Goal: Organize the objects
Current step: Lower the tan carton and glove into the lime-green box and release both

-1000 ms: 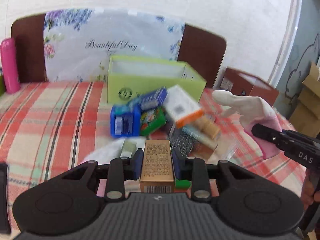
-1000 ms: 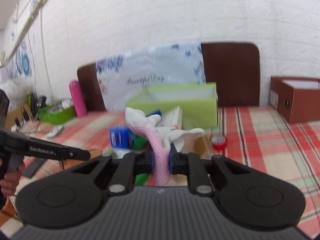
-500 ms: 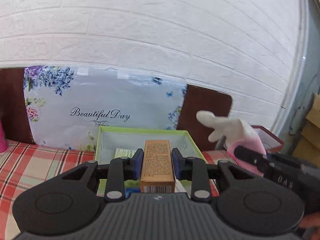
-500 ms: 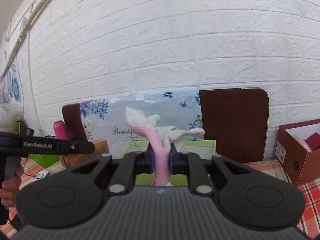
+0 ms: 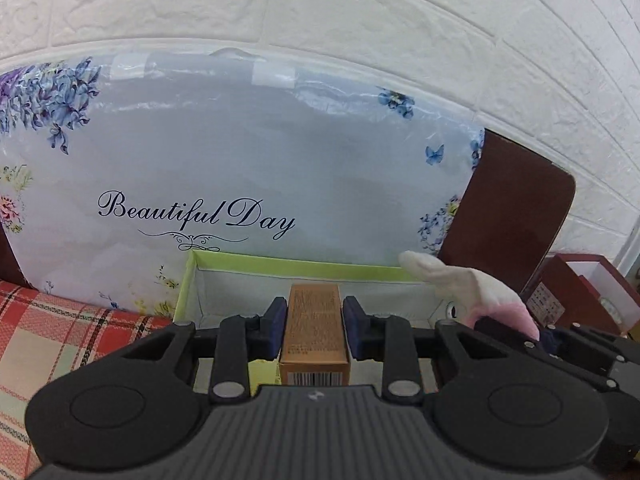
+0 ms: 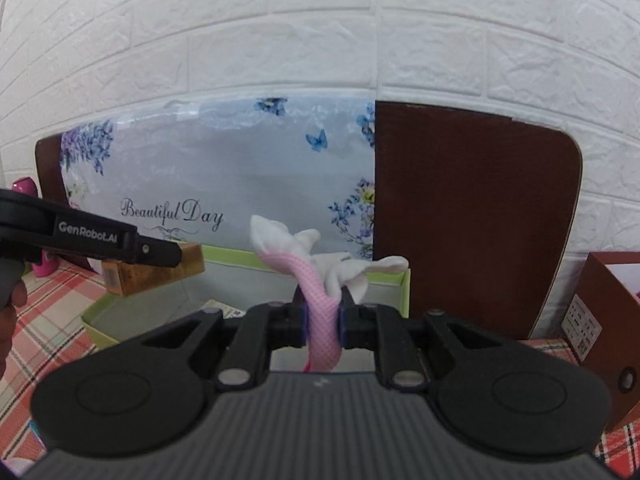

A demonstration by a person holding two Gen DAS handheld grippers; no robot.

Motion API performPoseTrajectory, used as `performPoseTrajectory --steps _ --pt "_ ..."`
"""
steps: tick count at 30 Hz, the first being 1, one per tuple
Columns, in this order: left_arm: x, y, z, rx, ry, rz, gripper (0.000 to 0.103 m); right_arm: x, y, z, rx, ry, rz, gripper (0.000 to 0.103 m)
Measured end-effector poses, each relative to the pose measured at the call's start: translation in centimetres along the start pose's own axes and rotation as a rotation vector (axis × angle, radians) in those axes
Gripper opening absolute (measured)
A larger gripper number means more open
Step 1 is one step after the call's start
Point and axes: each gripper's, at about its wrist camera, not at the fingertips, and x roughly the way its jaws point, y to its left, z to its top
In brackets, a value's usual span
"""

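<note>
My left gripper (image 5: pixel 315 320) is shut on a small golden-brown carton (image 5: pixel 314 332), barcode end toward the camera. It hangs over the open light-green box (image 5: pixel 280 266), whose white inside shows below. My right gripper (image 6: pixel 323 314) is shut on a pink and white fabric piece (image 6: pixel 316 280), whose white ends stick up and flop to the right. It also hovers at the green box (image 6: pixel 120 316), near the box's right end. In the right wrist view the left gripper (image 6: pixel 160 250) comes in from the left with the carton (image 6: pixel 156 276) in it. A paper slip lies inside the box.
A floral "Beautiful Day" panel (image 5: pixel 240 168) and a dark brown board (image 6: pixel 472 220) lean on the white brick wall right behind the green box. A brown open box (image 6: pixel 612 308) stands at the right. Red plaid cloth (image 5: pixel 52 340) covers the table. A pink bottle (image 6: pixel 24 188) stands far left.
Both grippers have travelled forward from above the heap of small packages to over the green box, each keeping its load. The heap has dropped out of view.
</note>
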Motion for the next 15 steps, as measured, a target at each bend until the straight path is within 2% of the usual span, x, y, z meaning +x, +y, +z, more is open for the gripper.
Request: performPoseTrajectory --steps 1,2,3,4,7,10,15 --pt "0.4 0.0 -0.3 0.012 -0.016 0.023 0.058 0.9 -0.1 -0.2 0.003 0.008 0.008 0.019" --pt "1.1 -0.1 -0.5 0.027 -0.01 0.055 0.093 1.8 0.0 -0.5 0.0 0.025 0.025 0.042" --pt "1.5 -0.1 -0.7 0.039 -0.007 0.087 0.1 2.7 0.0 -0.8 -0.008 0.05 0.031 0.059" --pt "2.0 -0.1 -1.0 0.049 -0.016 0.126 0.101 3.4 0.1 -1.1 -0.017 0.062 0.015 0.083" --pt "2.5 0.4 -1.4 0.058 0.013 0.133 0.101 4.2 0.5 -1.9 -0.066 0.076 -0.014 0.086" --pt "1.9 0.8 -1.2 0.042 0.018 0.131 0.101 3.6 0.5 -2.2 -0.077 0.059 -0.009 0.095" --pt "-2.0 -0.1 -0.8 0.026 -0.011 0.117 0.101 -0.2 0.5 -1.0 -0.069 -0.021 -0.011 0.103"
